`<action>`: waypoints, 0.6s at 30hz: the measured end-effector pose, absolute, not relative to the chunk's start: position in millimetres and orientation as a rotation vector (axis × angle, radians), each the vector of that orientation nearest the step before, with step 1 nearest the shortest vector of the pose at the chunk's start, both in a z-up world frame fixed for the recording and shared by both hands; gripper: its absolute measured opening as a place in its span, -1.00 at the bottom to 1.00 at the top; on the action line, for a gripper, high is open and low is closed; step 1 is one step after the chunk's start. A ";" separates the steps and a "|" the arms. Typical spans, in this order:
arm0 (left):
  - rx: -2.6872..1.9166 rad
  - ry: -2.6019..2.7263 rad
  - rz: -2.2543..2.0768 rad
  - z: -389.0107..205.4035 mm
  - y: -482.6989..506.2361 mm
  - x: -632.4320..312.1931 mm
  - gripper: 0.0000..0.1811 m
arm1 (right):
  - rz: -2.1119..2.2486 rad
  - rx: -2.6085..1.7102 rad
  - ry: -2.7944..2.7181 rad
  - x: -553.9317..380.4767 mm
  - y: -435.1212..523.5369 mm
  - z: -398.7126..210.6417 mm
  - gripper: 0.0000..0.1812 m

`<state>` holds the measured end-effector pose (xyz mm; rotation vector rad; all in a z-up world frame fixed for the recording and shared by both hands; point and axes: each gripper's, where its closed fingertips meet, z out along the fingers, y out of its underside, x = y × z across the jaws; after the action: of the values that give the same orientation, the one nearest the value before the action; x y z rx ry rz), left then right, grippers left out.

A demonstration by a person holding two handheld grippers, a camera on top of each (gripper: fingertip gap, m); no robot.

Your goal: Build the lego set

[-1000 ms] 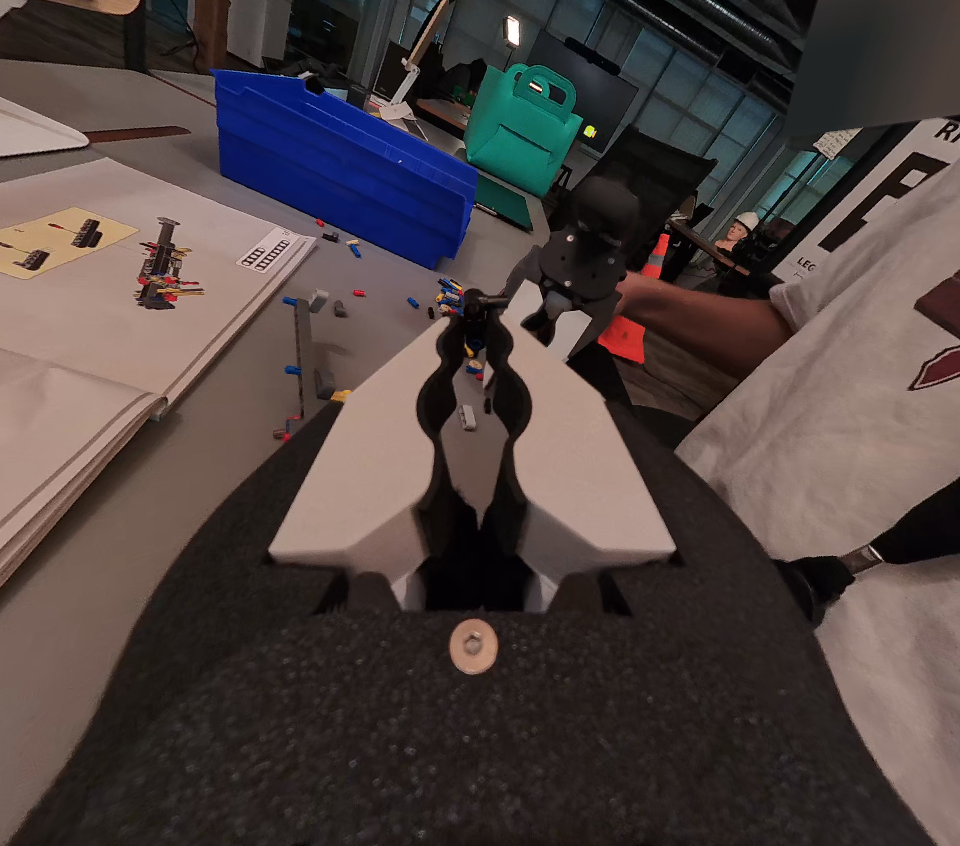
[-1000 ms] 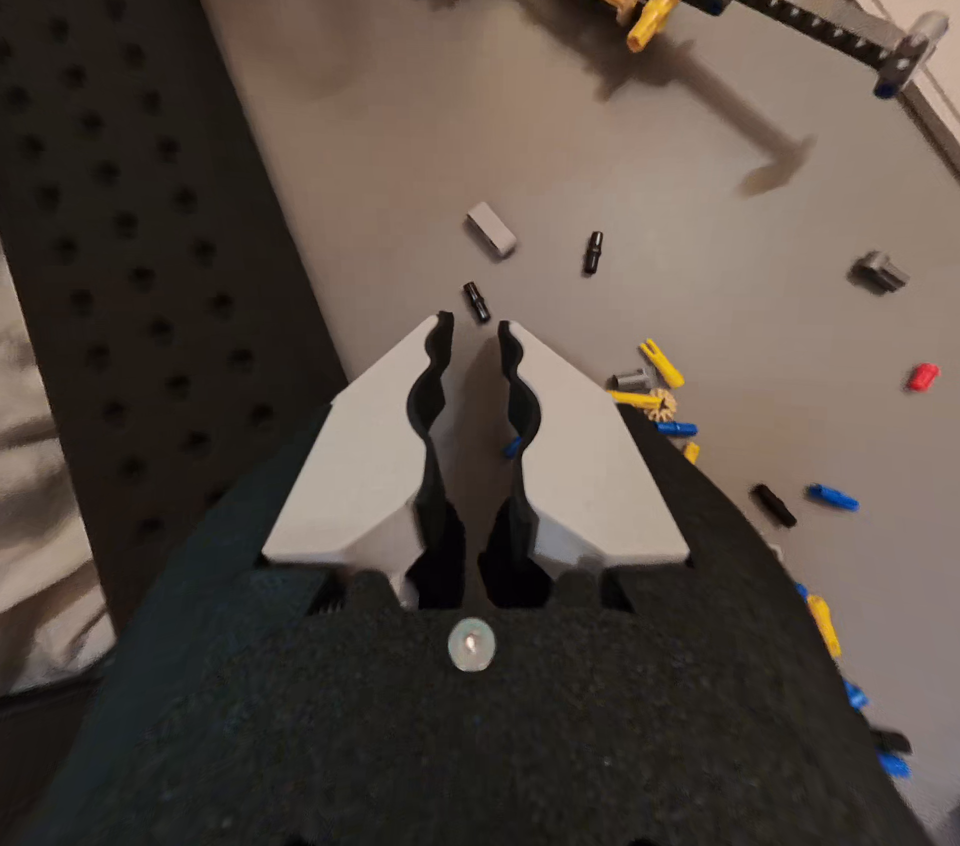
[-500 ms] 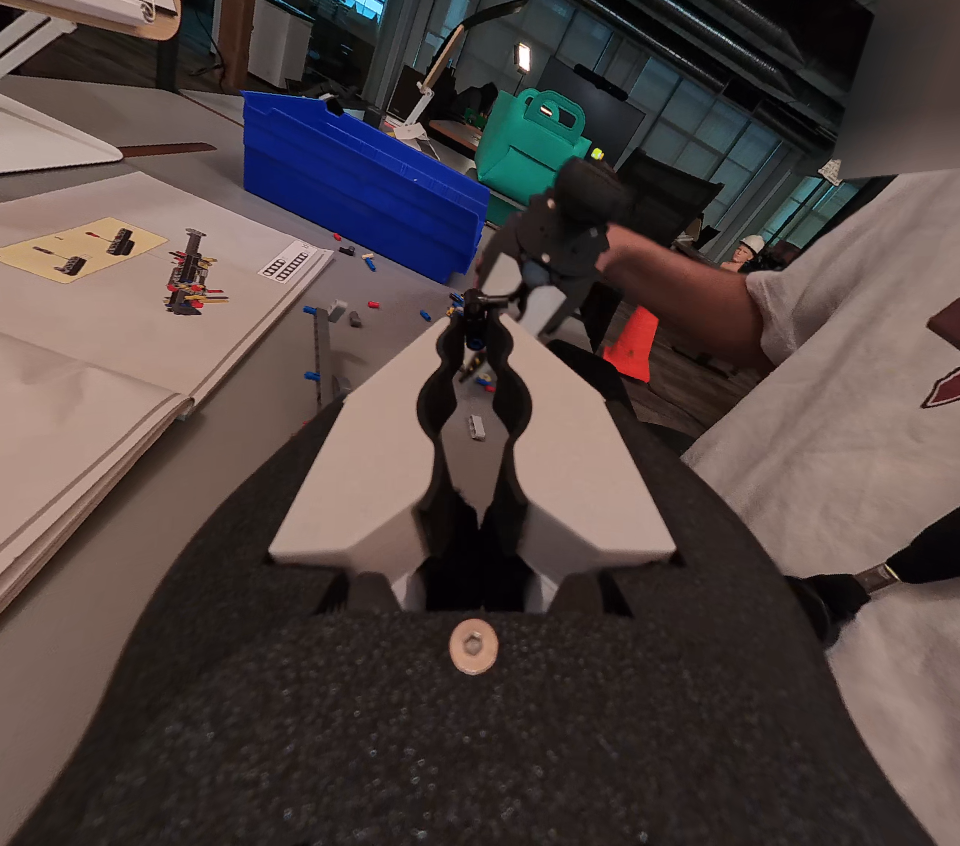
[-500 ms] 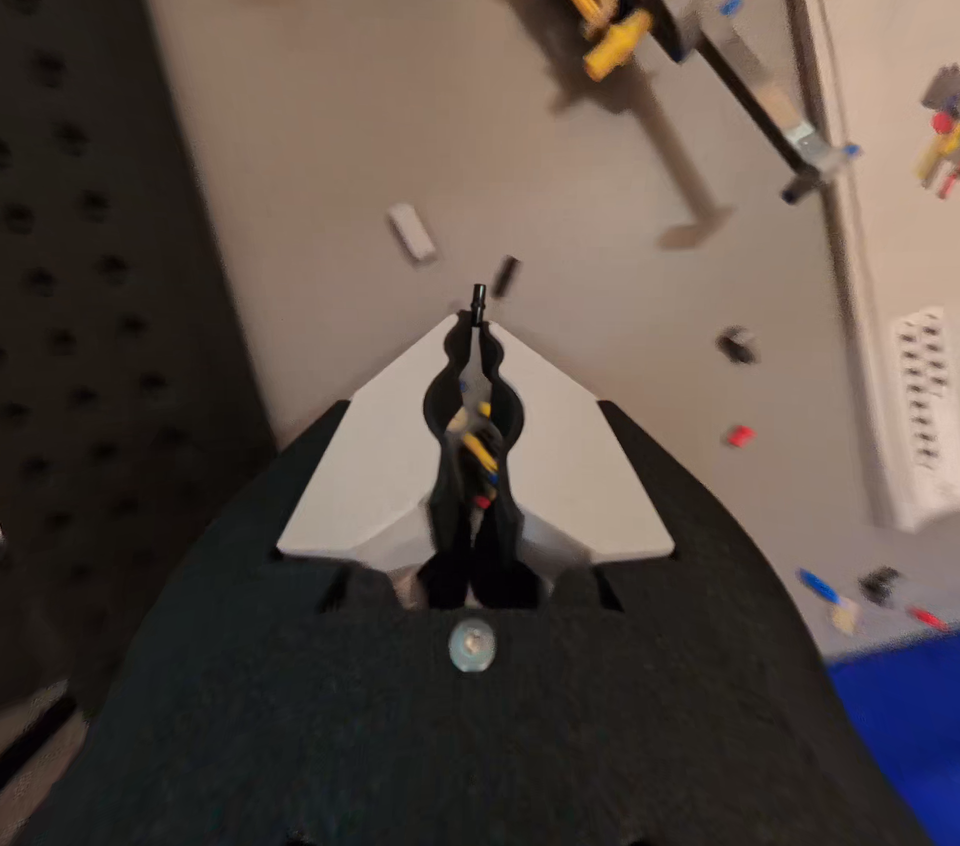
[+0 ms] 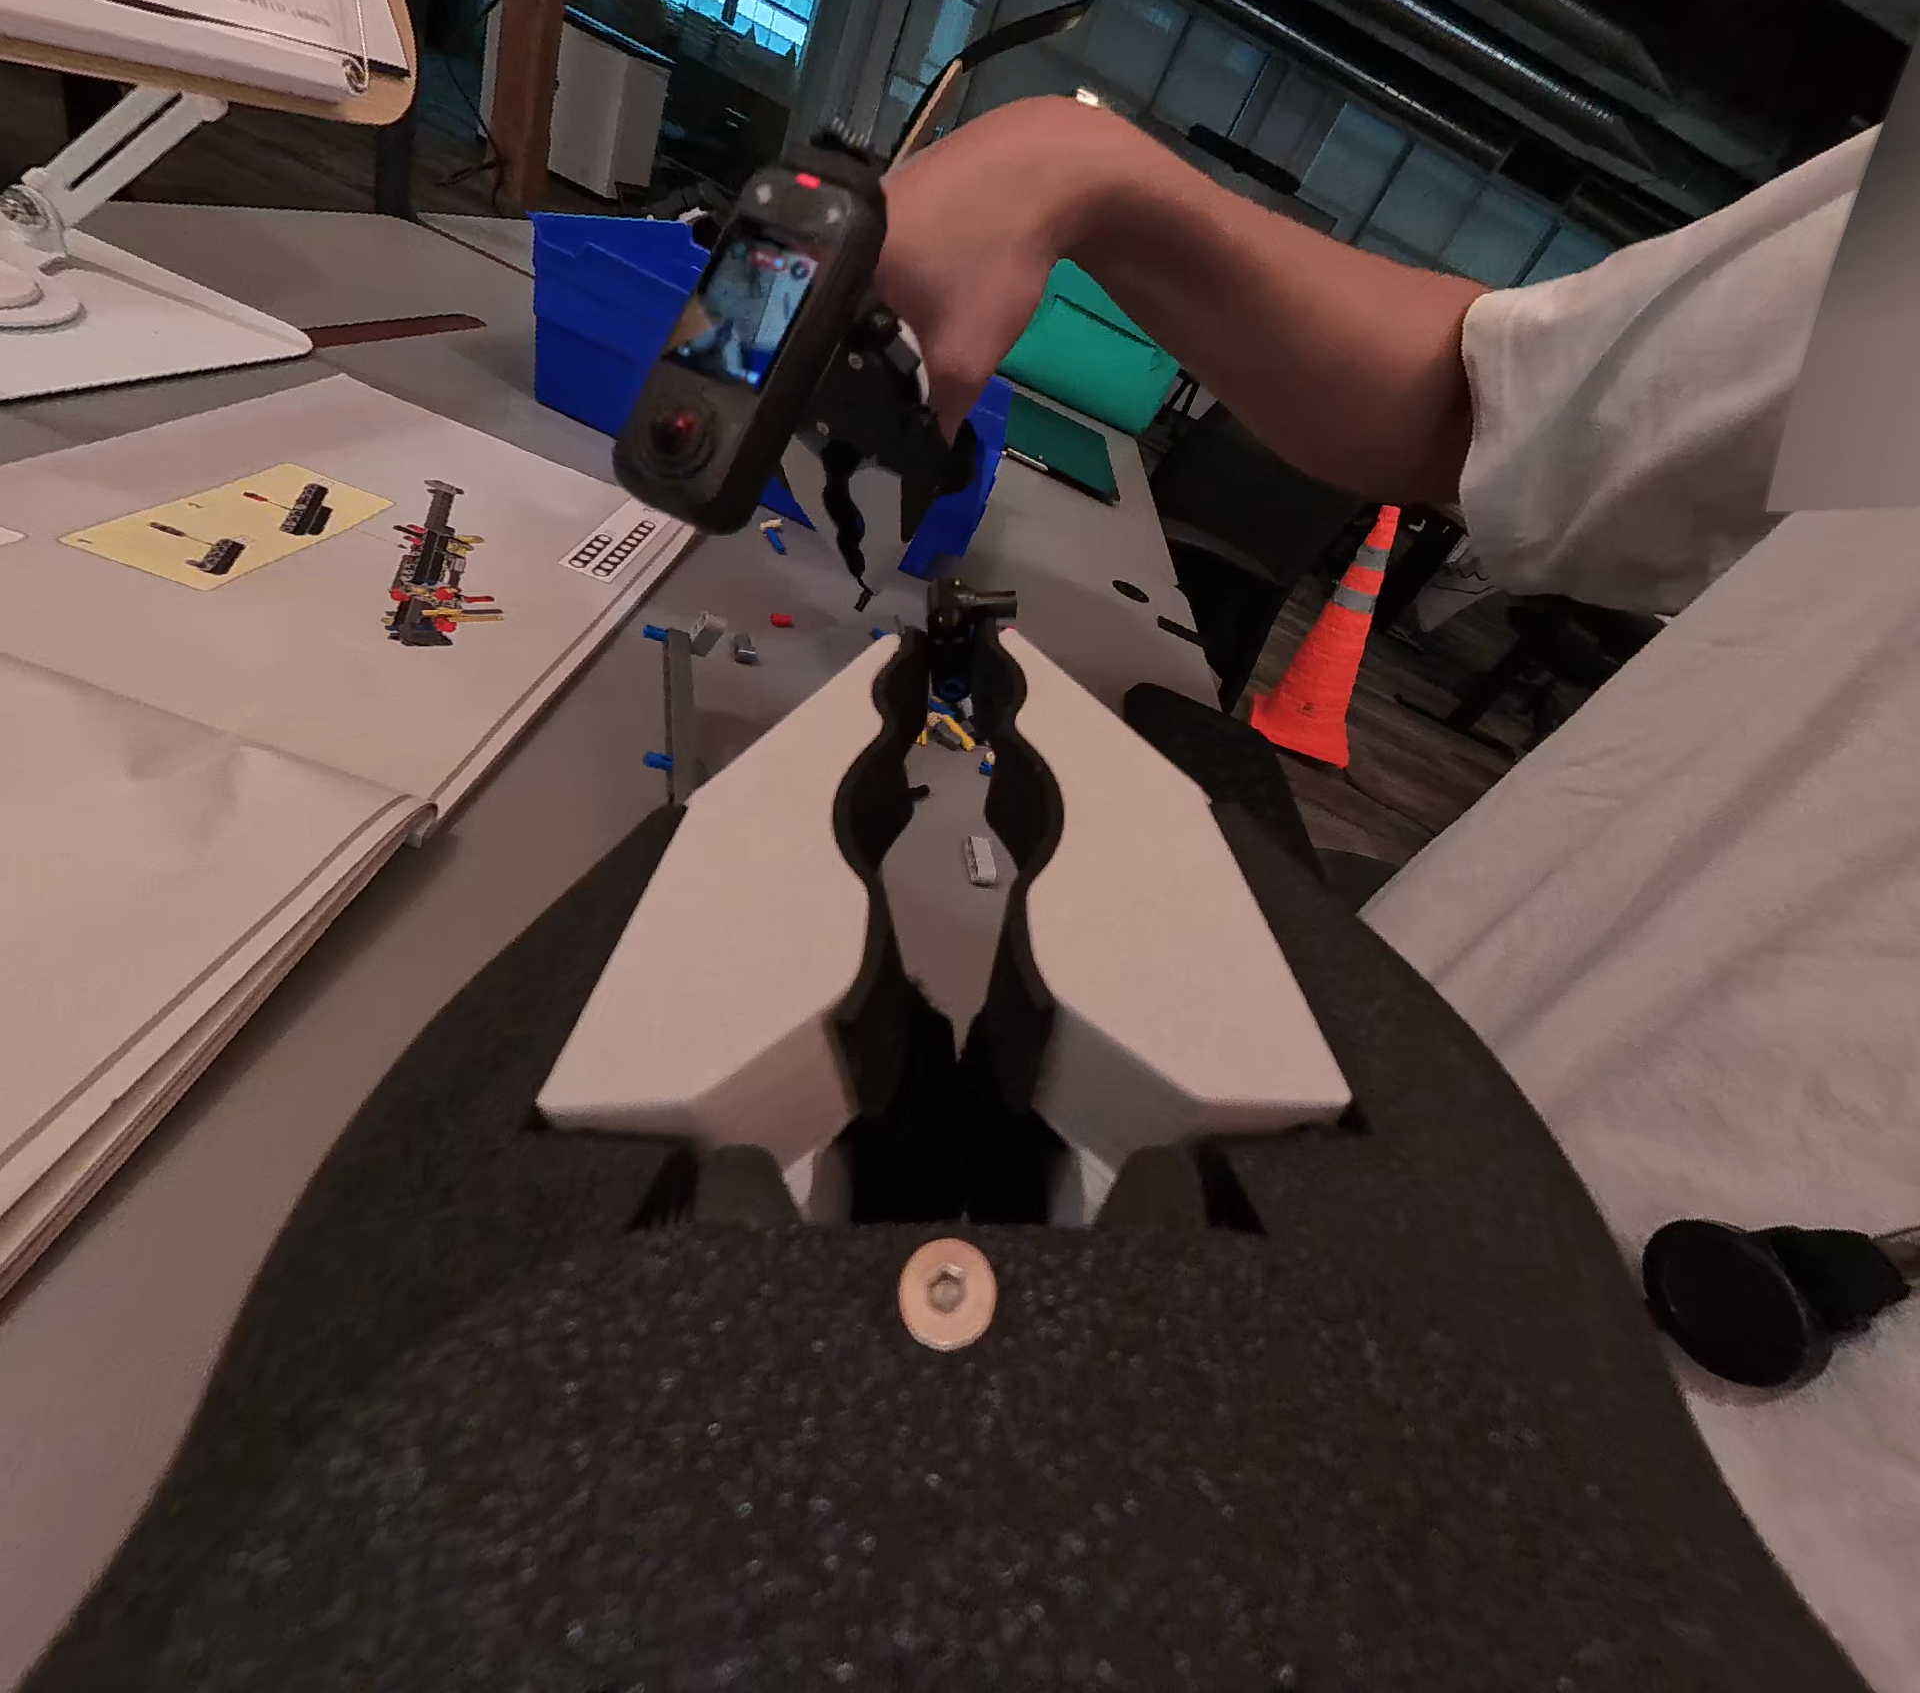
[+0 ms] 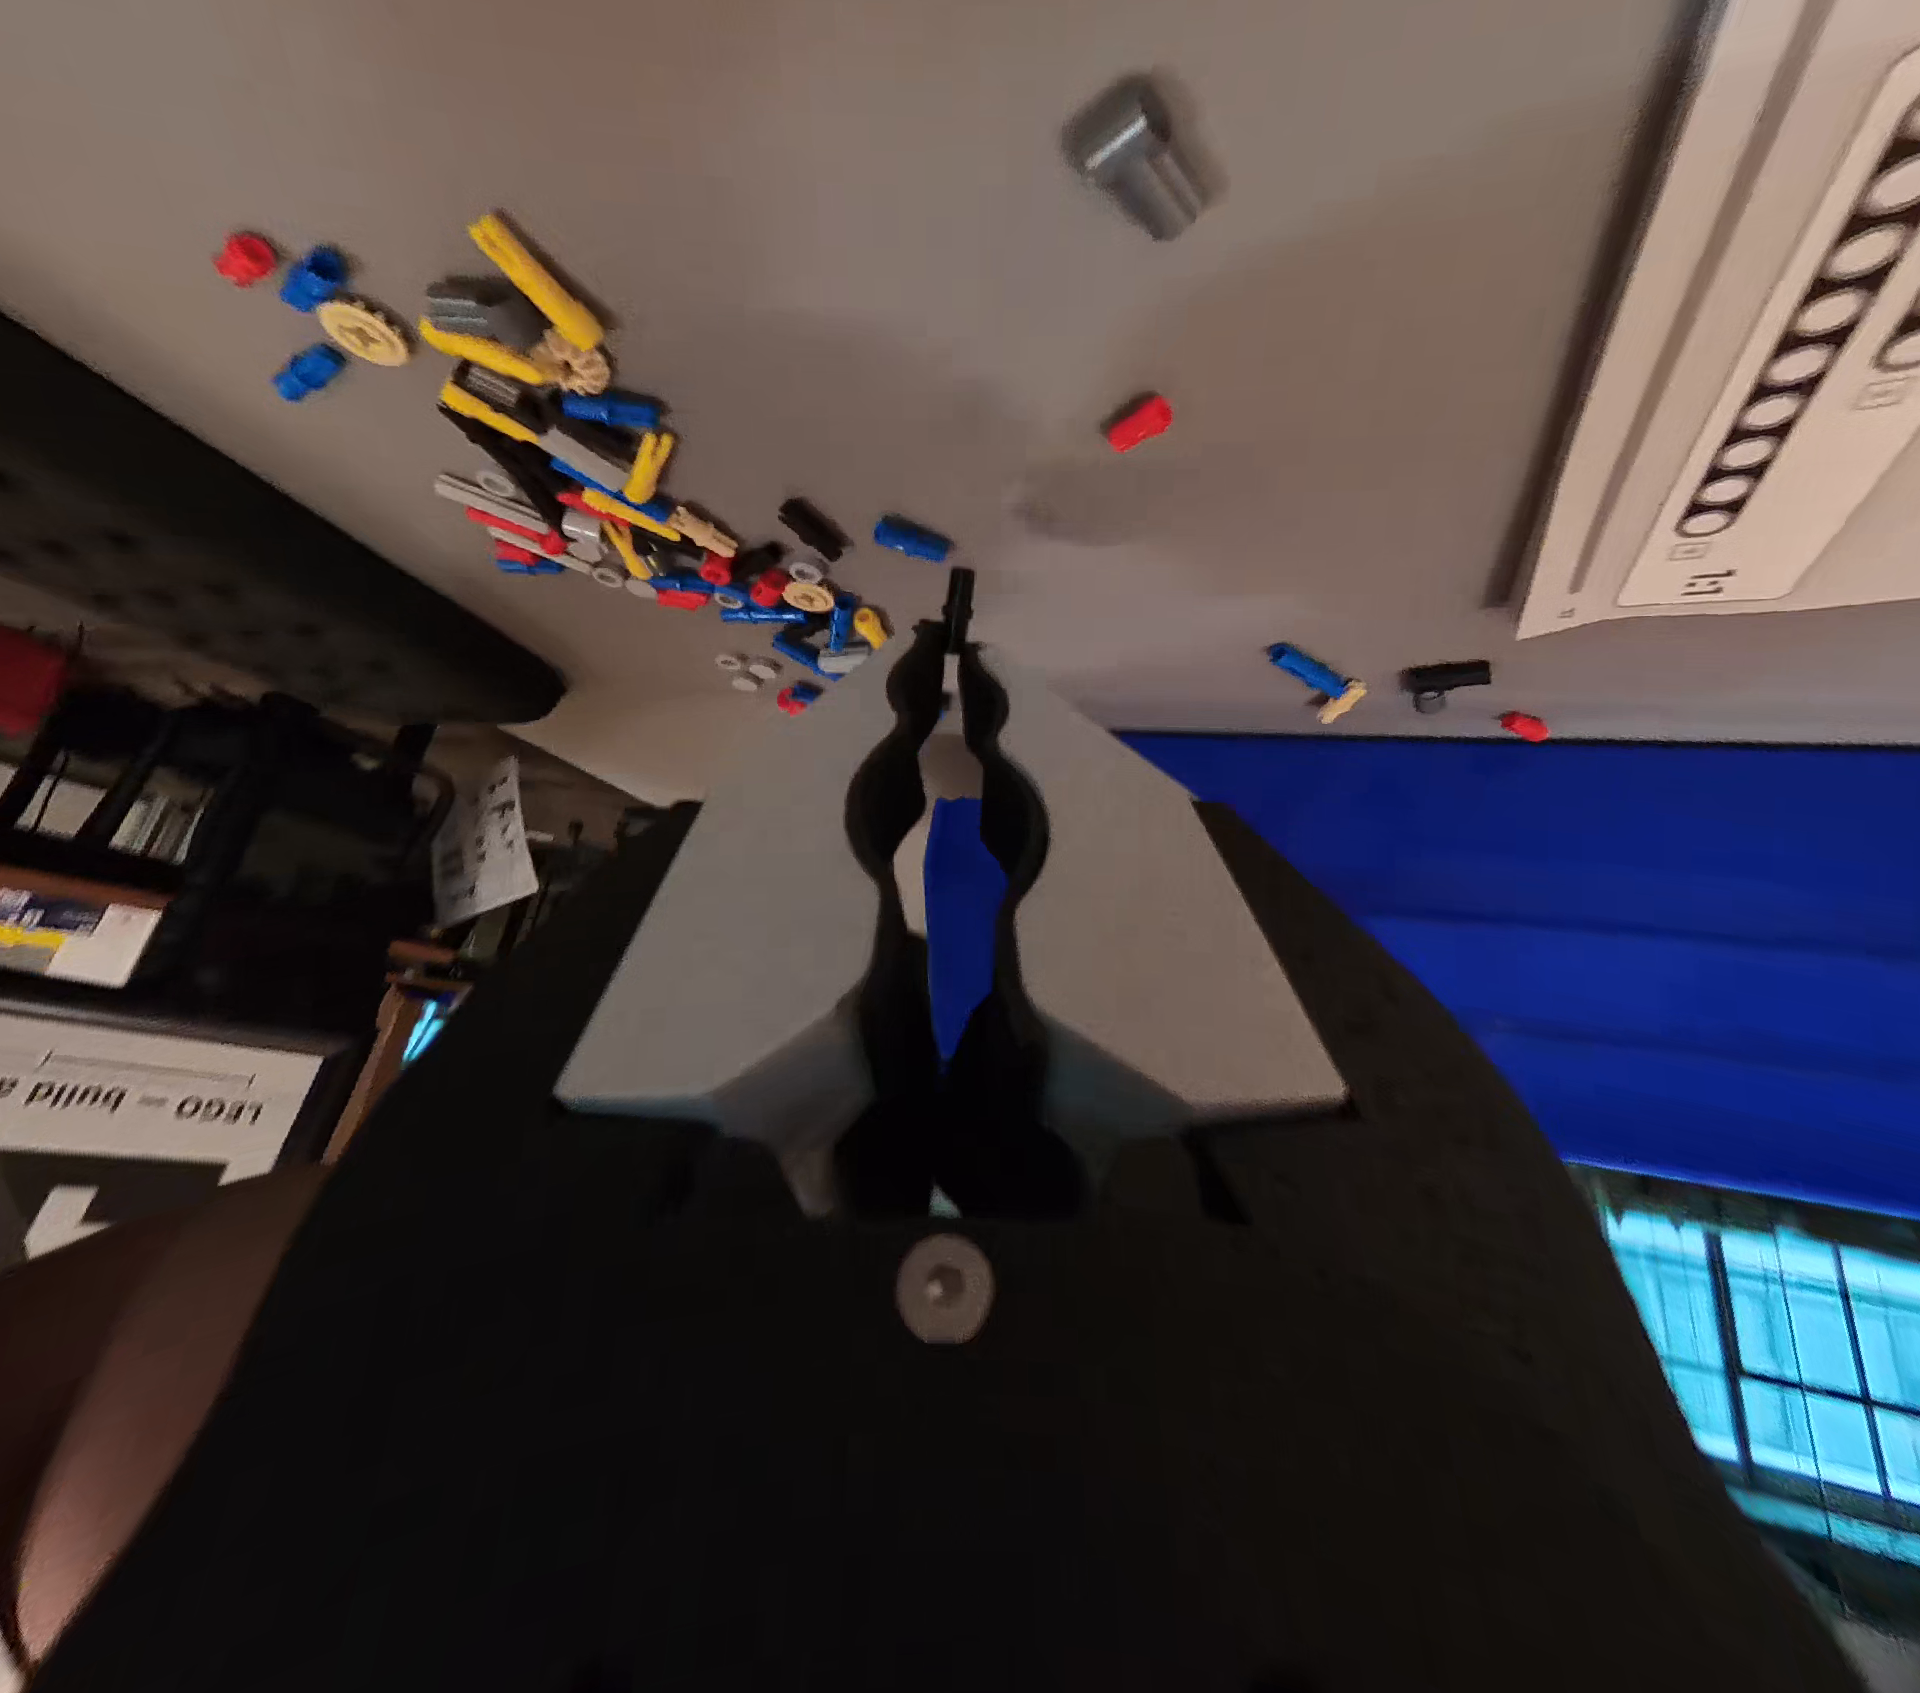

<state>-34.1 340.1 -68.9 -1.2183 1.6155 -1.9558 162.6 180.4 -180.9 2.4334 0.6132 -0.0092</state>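
My left gripper (image 5: 951, 646) is shut on a small black connector piece (image 5: 968, 607) and holds it above the grey table (image 5: 540, 822). My right gripper (image 6: 940, 651) is shut on a short black pin (image 6: 957, 596) that sticks out past its tips. In the left wrist view the right gripper (image 5: 868, 542) hangs tilted just beyond and left of the connector, the pin (image 5: 862, 599) pointing down, a little apart from it. A pile of loose coloured pieces (image 6: 623, 480) lies on the table. A long grey beam (image 5: 681, 708) of the build lies by the booklet.
An open instruction booklet (image 5: 260, 656) lies at the left, also in the right wrist view (image 6: 1766, 293). A blue bin (image 5: 603, 324) stands at the back. A loose grey piece (image 6: 1138, 163) and scattered pins (image 6: 1314, 672) lie about. A person's arm (image 5: 1195, 293) reaches over the table. Across from one pair of fingers to the other is roughly 30 centimetres. Both grippers' tips are roughly 15 centimetres from the long grey beam (image 5: 681, 708).
My right gripper shut on a black pin from the table, lifted it and swung up close to the left gripper. The left gripper kept hold of its black piece.
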 end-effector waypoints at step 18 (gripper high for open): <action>-1.211 1.633 -1.945 -69.6 338.5 -35.0 -0.93 | 0.021 2.328 0.563 186.4 160.6 -192.4 -0.97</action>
<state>-35.0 338.5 -69.6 -1.2107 1.6326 -1.9447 186.4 160.6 -192.4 2.3282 0.5630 0.0209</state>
